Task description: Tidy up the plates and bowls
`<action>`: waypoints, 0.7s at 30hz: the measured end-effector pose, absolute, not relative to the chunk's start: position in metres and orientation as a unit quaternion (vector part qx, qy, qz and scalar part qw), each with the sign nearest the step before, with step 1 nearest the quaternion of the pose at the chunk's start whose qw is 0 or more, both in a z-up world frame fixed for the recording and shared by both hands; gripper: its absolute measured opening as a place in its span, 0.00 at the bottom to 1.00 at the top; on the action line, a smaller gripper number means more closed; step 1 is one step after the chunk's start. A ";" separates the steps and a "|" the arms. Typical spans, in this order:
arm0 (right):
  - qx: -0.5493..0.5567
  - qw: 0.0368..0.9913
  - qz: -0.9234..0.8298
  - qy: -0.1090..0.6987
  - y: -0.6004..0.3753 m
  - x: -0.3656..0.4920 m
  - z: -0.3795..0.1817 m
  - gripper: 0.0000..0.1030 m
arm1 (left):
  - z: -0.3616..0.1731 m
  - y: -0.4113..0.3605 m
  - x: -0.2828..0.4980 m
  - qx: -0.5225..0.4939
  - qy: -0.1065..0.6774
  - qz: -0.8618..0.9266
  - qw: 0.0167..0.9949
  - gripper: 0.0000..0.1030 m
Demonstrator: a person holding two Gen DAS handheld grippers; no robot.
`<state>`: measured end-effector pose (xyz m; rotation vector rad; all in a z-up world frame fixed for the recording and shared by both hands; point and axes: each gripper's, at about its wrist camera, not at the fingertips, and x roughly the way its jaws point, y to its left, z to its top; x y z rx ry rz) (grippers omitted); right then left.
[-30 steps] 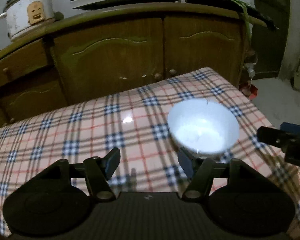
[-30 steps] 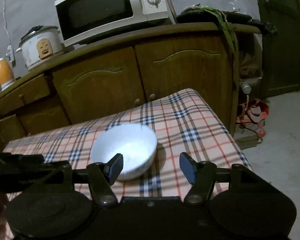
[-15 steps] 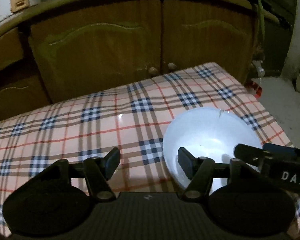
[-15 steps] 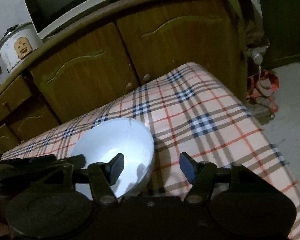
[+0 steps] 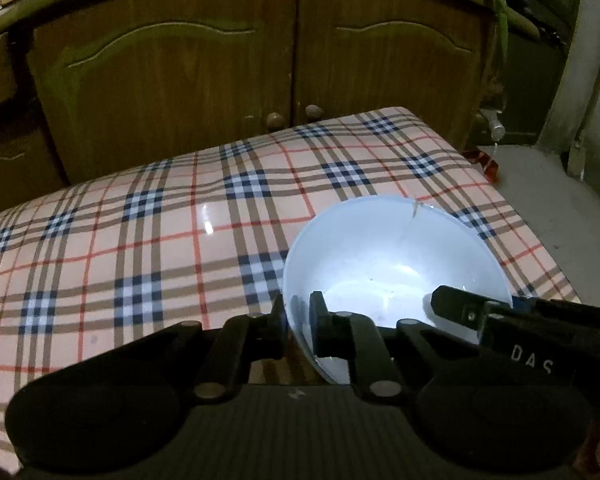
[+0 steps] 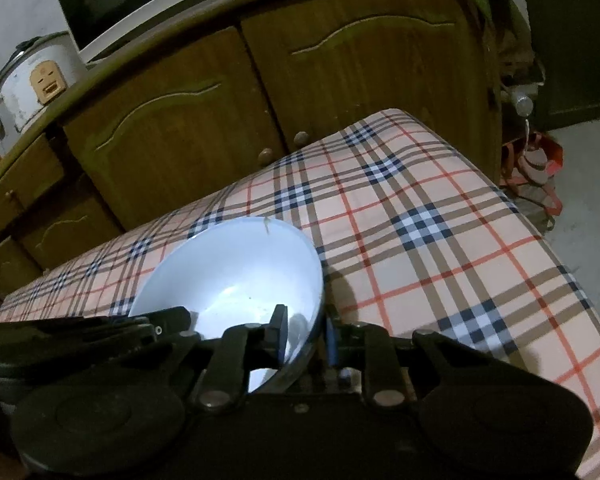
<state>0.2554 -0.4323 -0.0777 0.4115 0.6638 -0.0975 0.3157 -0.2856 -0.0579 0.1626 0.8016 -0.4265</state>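
On the checked cloth: we hold a pale blue round bowl (image 5: 396,268) near the table's right end.
Left gripper (image 5: 298,320): clenched on the bowl's near-left rim, one finger inside, one outside.
Right gripper (image 6: 306,330): jaws closing over the near-right rim, pads seemingly on the wall.
Crack: a line runs down from the far rim; we judge uneven squeezing or pulling could split it.
Plaid tablecloth (image 5: 140,240): glossy, so a dropped bowl may slide.
Edge: the cloth's right side (image 6: 548,248) falls to the floor nearby.

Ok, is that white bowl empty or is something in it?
Empty. Both wrist views look into the white bowl and show only bare glazed bottom with a few tiny specks.
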 end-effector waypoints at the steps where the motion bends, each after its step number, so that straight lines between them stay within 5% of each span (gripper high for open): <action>1: 0.201 0.924 -0.046 0.321 -0.431 0.252 -0.076 0.24 | -0.057 -0.284 0.312 0.078 0.386 -0.206 0.896 0.13; 21: 0.159 0.949 -0.026 0.270 -0.367 0.129 0.004 0.24 | 0.018 -0.229 0.192 0.082 0.327 -0.186 0.923 0.13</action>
